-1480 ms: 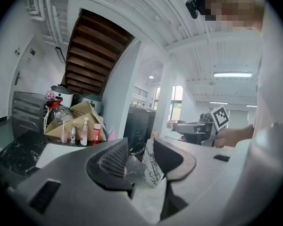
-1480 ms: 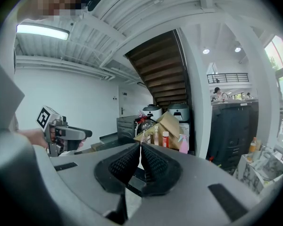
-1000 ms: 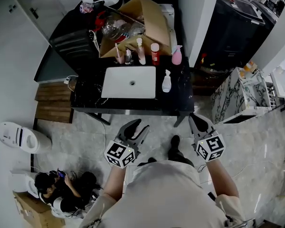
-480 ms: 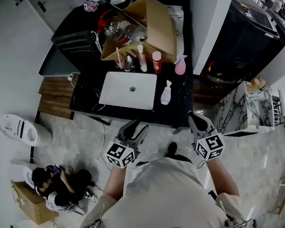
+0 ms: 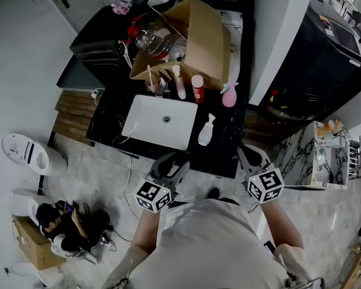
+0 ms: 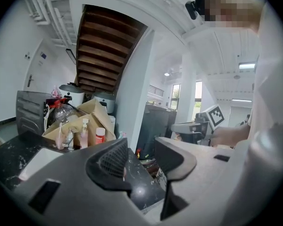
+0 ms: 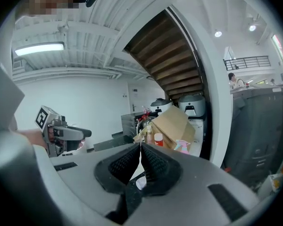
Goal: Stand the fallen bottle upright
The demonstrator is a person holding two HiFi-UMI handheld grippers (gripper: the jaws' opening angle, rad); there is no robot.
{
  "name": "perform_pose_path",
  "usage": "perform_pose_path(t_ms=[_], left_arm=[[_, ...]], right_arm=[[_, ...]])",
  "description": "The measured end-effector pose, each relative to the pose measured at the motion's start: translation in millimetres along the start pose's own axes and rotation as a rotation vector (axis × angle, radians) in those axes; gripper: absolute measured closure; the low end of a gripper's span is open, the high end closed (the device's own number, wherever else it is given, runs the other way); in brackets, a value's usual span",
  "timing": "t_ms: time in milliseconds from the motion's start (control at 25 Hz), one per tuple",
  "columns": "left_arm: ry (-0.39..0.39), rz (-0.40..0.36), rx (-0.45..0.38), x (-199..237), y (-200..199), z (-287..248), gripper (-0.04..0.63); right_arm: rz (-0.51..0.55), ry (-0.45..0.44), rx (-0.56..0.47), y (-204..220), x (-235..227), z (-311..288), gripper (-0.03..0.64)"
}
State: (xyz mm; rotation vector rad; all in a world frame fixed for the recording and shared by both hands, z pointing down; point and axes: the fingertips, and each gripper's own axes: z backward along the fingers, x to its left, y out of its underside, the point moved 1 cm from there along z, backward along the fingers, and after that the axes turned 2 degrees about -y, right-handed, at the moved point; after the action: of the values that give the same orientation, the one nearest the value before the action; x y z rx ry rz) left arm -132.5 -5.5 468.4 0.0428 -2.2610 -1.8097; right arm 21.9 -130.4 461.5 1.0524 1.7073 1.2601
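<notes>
A white bottle (image 5: 206,130) lies on its side on the black counter (image 5: 222,152), just right of the white sink (image 5: 159,121). Three bottles stand upright behind the sink: a pale one (image 5: 179,83), a red-capped one (image 5: 197,88) and a pink spray bottle (image 5: 229,95). My left gripper (image 5: 174,162) hangs before the counter's front edge, open, with nothing between its jaws (image 6: 140,147). My right gripper (image 5: 248,153) is at the counter's front right corner, shut, its pads meeting with nothing in them (image 7: 140,147). Both are short of the fallen bottle.
An open cardboard box (image 5: 198,38) with glass jars stands behind the bottles, a black oven (image 5: 102,47) to its left. A person (image 5: 69,224) crouches on the floor at lower left beside a white appliance (image 5: 24,152). A marble-patterned cabinet (image 5: 325,158) stands to the right.
The person holding the grippers has stepped toward the counter, and both grippers have come forward to its front edge. The fallen bottle has not moved.
</notes>
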Motion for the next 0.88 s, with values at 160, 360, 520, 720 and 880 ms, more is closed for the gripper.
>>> perform_pose_path(t_ms=[160, 360, 520, 720, 880], left_arm=[[-0.030, 0.010, 0.019, 0, 3, -22, 0.414], [-0.041, 0.024, 0.052, -3, 11, -47, 0.414], [-0.033, 0.027, 0.089, -1, 18, -67, 0.414], [-0.003, 0.029, 0.141, 1, 27, -90, 0.411], [0.035, 0.028, 0.185, 7, 37, -112, 0.410]], right_arm=[[-0.004, -0.043, 0.019, 5, -19, -8, 0.583], [-0.020, -0.064, 0.044, 15, -36, -13, 0.583], [-0.032, -0.061, 0.059, 23, -48, -17, 0.583], [-0.054, -0.036, 0.074, 29, -59, -21, 0.583], [-0.072, -0.003, 0.088, 35, -68, -26, 0.583]])
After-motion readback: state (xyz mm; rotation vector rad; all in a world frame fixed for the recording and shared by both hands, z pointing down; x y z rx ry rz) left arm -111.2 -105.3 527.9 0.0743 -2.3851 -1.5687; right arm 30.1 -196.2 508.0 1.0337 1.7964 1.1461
